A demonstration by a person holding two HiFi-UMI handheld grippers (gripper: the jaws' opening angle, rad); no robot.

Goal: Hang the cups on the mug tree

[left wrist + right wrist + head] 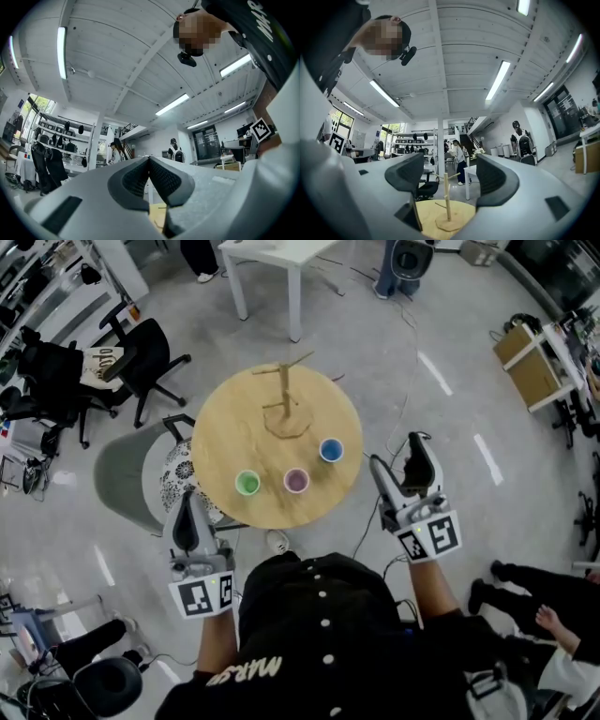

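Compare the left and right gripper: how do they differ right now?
Left gripper has its jaws together; right gripper has them apart. Left gripper is by the round table's near-left edge; right gripper is off its right edge, with the mug tree showing far beyond its gap. Shared: both empty, neither touching the cups.

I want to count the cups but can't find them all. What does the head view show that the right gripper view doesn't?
Only the head view: the green cup, purple cup and blue cup standing on the table, plus the left gripper.
Only the right gripper view: the ceiling with its long lights.
Both: the mug tree, with no cups on it, the round wooden table, and the right gripper with its jaws apart.
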